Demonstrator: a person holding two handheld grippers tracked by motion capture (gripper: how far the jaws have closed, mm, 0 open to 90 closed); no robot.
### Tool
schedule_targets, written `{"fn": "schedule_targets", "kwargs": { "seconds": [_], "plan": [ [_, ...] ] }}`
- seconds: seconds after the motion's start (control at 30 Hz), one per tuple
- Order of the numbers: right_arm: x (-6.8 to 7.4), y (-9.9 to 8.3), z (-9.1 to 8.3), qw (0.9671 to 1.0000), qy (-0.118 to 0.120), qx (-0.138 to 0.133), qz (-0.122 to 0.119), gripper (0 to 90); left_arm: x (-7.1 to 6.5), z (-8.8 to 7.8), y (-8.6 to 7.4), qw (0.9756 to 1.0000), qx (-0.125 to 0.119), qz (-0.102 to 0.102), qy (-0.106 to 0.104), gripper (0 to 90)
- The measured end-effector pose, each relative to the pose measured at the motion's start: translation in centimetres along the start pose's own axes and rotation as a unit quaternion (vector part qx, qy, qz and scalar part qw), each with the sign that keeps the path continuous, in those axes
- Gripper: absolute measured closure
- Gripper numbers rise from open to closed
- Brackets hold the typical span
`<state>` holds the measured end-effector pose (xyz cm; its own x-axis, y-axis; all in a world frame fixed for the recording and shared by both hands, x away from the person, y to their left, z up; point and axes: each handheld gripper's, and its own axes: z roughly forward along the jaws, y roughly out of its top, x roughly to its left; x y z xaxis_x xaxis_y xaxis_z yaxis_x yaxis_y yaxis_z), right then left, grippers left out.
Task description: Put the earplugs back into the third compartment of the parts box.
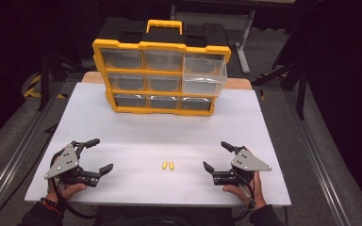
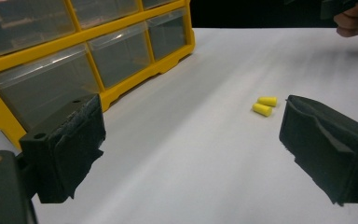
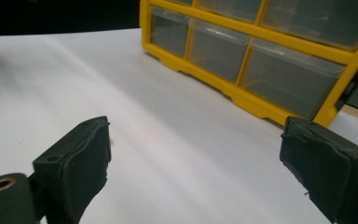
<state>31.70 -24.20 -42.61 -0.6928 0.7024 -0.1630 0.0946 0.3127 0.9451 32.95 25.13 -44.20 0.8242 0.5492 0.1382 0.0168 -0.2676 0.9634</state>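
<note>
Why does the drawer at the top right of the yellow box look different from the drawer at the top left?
The top right drawer is pulled out toward the table; the top left drawer sits pushed in, flush with the yellow organizer. The top right drawer looks taller and brighter; the top left drawer looks darker. Both are clear plastic.

Both hand-held grippers (image 1: 95, 155) (image 1: 215, 155) agape

Each hand-held gripper, left (image 1: 97, 156) and right (image 1: 217, 156), is showing matte black jaws with worn, ragged-edged pads, a grey three-cornered plate dotted with screws on top, and a black cable trailing back. The person is wearing dark sleeves and a dark beaded band at the left wrist.
</note>
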Motion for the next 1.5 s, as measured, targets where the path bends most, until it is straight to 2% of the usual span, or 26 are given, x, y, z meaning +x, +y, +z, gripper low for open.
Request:
{"fn": "schedule_targets", "kwargs": {
  "seconds": [0.07,0.1,0.13,0.17,0.27,0.37,0.43,0.53,0.6,0.67,0.7,0.77,0.83,0.9,0.97,1.03,1.1,1.13,1.2,1.23,1.27,1.3,1.33,1.37,1.43,1.5],
  "plan": [
    [0.0,-0.1,0.1,0.9999,0.009,0.009,0.000,8.4,0.0,0.1,0.0,1.0000,0.002,-0.001,-0.001,7.6],
    [0.1,-0.1,0.4,0.9992,0.028,0.029,-0.005,7.9,0.0,0.1,-0.1,1.0000,0.004,0.000,-0.001,7.5],
    [0.1,-0.1,0.4,0.9992,0.028,0.029,-0.005,7.9,0.0,0.1,-0.1,1.0000,0.004,0.000,-0.001,7.5],
    [0.1,-0.1,0.7,0.9985,0.035,0.041,-0.011,8.1,-0.1,0.1,-0.1,1.0000,0.006,0.001,-0.002,7.4],
    [-0.1,0.1,1.0,0.9980,0.046,0.043,-0.006,9.2,-0.1,-0.1,-0.2,1.0000,0.006,0.001,-0.003,7.3],
    [-0.5,0.5,1.5,0.9973,0.053,0.050,-0.012,10.9,0.2,-0.4,-0.4,1.0000,0.005,-0.005,-0.003,7.0],
    [-1.1,0.5,2.4,0.9942,0.085,0.065,0.000,11.7,0.4,-0.4,-0.5,0.9999,0.004,-0.008,-0.003,5.8],
    [-1.7,0.2,4.4,0.9883,0.102,0.113,-0.005,11.7,0.7,0.0,-0.7,0.9998,0.006,-0.018,0.000,4.2],
    [-1.9,0.5,5.4,0.9862,0.114,0.120,-0.005,11.9,0.7,0.1,-0.8,0.9998,0.013,-0.014,0.000,3.6],
    [-1.8,0.8,6.5,0.9824,0.134,0.130,-0.012,13.0,0.8,0.2,-0.8,0.9998,0.017,-0.012,0.000,3.6],
    [-1.6,0.9,7.2,0.9801,0.145,0.135,-0.016,15.3,0.8,0.3,-0.8,0.9997,0.023,-0.011,0.002,3.6],
    [-0.9,0.9,8.8,0.9714,0.169,0.162,-0.037,15.9,0.7,0.3,-0.9,0.9996,0.024,-0.011,0.008,3.6],
    [0.0,0.9,10.0,0.9635,0.192,0.179,-0.055,19.0,0.6,0.5,-1.0,0.9996,0.025,-0.008,0.008,3.6],
    [0.8,1.0,11.0,0.9575,0.211,0.185,-0.067,20.9,0.6,0.5,-1.0,0.9996,0.027,-0.006,0.006,3.6],
    [1.5,1.0,11.7,0.9498,0.232,0.194,-0.083,24.8,0.6,0.5,-1.1,0.9995,0.032,-0.008,0.004,3.4],
    [2.2,1.0,12.4,0.9446,0.243,0.198,-0.095,29.2,0.6,0.4,-1.2,0.9995,0.030,-0.011,0.007,3.4],
    [2.8,0.9,13.0,0.9354,0.265,0.205,-0.113,33.3,0.6,0.0,-1.2,0.9995,0.024,-0.017,0.008,3.4],
    [3.0,0.9,13.3,0.9340,0.263,0.208,-0.124,34.1,0.6,-0.1,-1.2,0.9996,0.022,-0.016,0.011,3.4],
    [3.0,1.0,13.7,0.9332,0.270,0.204,-0.120,41.3,0.6,-0.2,-1.2,0.9996,0.017,-0.019,0.012,3.5],
    [3.0,1.0,13.9,0.9333,0.271,0.203,-0.119,41.8,0.6,-0.2,-1.2,0.9996,0.017,-0.019,0.012,3.6],
    [3.0,1.0,13.9,0.9336,0.272,0.205,-0.111,45.4,0.6,-0.2,-1.2,0.9996,0.018,-0.019,0.012,3.6],
    [2.9,1.0,13.9,0.9315,0.282,0.206,-0.104,47.4,0.6,-0.1,-1.2,0.9996,0.017,-0.020,0.011,3.6],
    [2.8,0.9,14.0,0.9321,0.280,0.206,-0.102,47.9,0.6,0.0,-1.2,0.9996,0.020,-0.018,0.010,3.6],
    [2.6,0.9,14.0,0.9310,0.285,0.207,-0.095,49.5,0.5,0.1,-1.2,0.9996,0.021,-0.018,0.006,3.6],
    [2.5,0.9,14.1,0.9324,0.283,0.204,-0.094,56.2,0.5,0.1,-1.2,0.9996,0.023,-0.016,0.005,3.6],
    [2.5,0.9,14.1,0.9326,0.283,0.204,-0.091,58.4,0.5,0.1,-1.2,0.9996,0.022,-0.017,0.004,3.6]
  ]
}}
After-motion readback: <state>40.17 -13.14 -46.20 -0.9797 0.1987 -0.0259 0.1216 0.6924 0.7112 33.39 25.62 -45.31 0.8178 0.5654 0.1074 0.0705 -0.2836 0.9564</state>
